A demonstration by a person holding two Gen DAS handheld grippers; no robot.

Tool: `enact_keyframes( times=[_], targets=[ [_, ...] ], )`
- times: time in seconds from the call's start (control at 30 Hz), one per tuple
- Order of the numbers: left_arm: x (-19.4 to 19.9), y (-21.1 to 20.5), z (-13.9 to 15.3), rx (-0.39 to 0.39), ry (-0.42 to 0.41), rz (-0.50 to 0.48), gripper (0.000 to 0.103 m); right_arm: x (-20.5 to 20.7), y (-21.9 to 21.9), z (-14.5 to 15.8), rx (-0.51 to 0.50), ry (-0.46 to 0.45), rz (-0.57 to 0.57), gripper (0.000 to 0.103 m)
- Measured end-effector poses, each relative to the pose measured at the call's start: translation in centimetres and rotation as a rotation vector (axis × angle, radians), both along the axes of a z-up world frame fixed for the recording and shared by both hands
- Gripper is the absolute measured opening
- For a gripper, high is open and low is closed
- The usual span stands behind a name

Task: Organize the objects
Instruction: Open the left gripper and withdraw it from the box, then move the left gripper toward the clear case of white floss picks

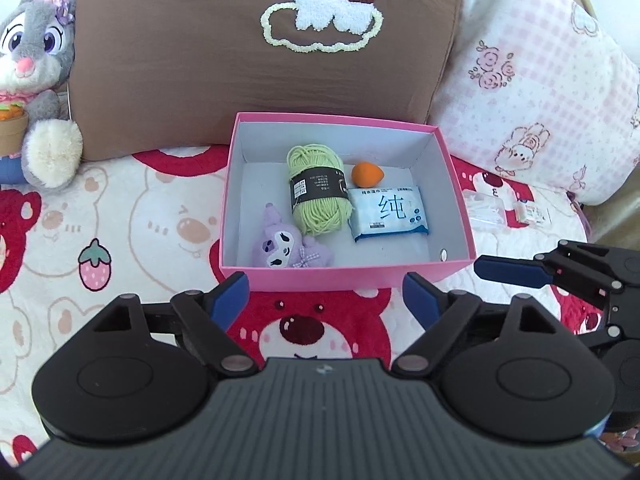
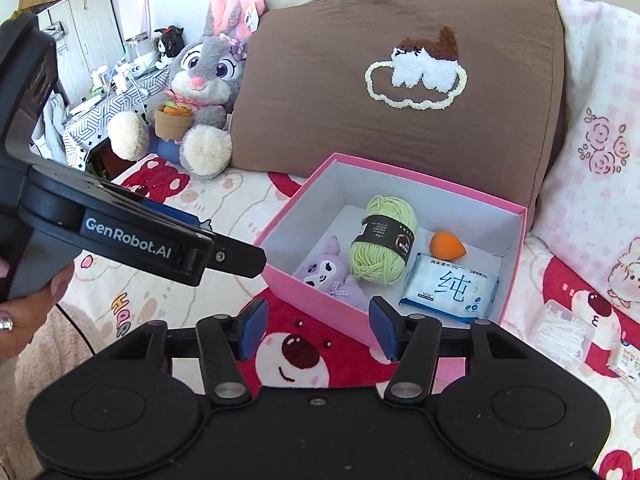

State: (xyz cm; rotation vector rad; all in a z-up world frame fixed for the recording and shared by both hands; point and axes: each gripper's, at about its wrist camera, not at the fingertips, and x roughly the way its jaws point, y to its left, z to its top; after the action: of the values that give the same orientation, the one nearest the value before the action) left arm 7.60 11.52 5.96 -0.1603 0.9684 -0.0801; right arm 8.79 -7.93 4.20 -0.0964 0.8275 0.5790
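Note:
A pink box (image 1: 344, 276) (image 2: 316, 292) with a white inside stands on the bear-print blanket. Inside it lie a green yarn ball (image 1: 318, 190) (image 2: 382, 240), an orange egg-shaped sponge (image 1: 367, 176) (image 2: 447, 245), a pack of wet wipes (image 1: 388, 214) (image 2: 450, 286) and a purple plush toy (image 1: 286, 246) (image 2: 330, 276). My left gripper (image 1: 326, 300) hangs open just in front of the box's near wall, nothing between its blue pads. My right gripper (image 2: 318, 330) is open too, over the box's near corner and empty. It also shows at the right edge of the left wrist view.
A brown pillow (image 1: 256, 52) (image 2: 400, 92) stands behind the box, a pink checked pillow (image 1: 536, 92) to its right, a grey bunny plush (image 1: 36, 68) (image 2: 200, 92) to its left. A clear packet (image 1: 486, 210) (image 2: 566, 334) and a small white item (image 1: 534, 214) lie right of the box.

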Motion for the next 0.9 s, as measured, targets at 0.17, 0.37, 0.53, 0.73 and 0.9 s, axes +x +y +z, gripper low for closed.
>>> enact_keyframes(
  times=[0.17, 0.37, 0.53, 0.73, 0.9],
  targets=[
    [-1.7, -1.3, 0.9, 0.035, 0.009, -0.038, 0.093, -1.8, -1.3, 1.0, -0.017, -0.001, -0.003, 0.071],
    [-3.4, -3.6, 1.6, 0.042, 0.008, -0.099, 0.096, -3.8, -3.8, 1.8, -0.042, -0.022, -0.028, 0.084],
    [-4.2, -5.9, 1.7, 0.038, 0.011, -0.158, 0.098, -5.3, -5.7, 2.0, -0.081, -0.038, -0.039, 0.088],
    [-4.1, -8.9, 1.4, 0.02, 0.013, -0.222, 0.098, -6.5, -7.9, 1.8, -0.123, -0.09, -0.069, 0.091],
    [-4.0, -11.8, 1.6, -0.011, -0.013, -0.307, 0.098, -7.3, -9.5, 1.2, -0.152, -0.129, -0.095, 0.091]
  ],
)
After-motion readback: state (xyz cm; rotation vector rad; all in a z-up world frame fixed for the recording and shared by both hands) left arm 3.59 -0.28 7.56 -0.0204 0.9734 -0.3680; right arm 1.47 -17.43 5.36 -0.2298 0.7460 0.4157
